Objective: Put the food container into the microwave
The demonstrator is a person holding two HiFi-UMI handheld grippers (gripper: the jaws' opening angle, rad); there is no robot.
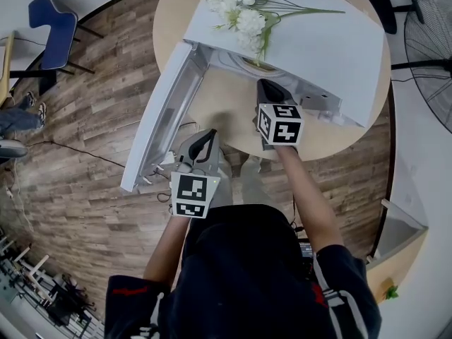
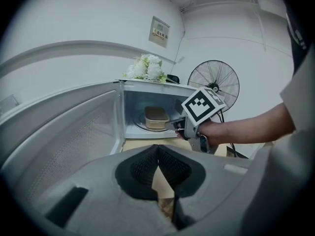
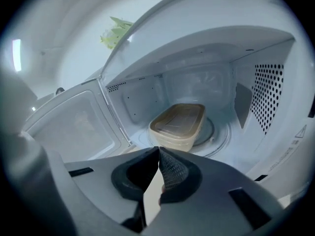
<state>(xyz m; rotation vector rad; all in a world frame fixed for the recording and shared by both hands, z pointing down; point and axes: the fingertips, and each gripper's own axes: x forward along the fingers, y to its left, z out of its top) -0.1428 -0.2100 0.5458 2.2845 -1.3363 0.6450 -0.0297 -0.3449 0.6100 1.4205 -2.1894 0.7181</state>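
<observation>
The beige lidded food container (image 3: 178,124) sits on the glass turntable (image 3: 219,132) inside the open white microwave (image 1: 318,41). It also shows in the left gripper view, deep in the cavity, as a small container (image 2: 156,117). My right gripper (image 3: 158,150) hangs just outside the cavity mouth, a short way from the container, shut with nothing between its pads. In the head view the right gripper (image 1: 267,85) points into the opening. My left gripper (image 2: 157,147) is shut and empty, held back by the open door (image 1: 159,111).
The microwave stands on a round wooden table (image 1: 339,140) with white flowers (image 1: 240,6) on its top. Its door (image 2: 69,132) swings out to the left. A standing fan (image 1: 431,48) is at the right, a blue chair (image 1: 53,20) at the far left.
</observation>
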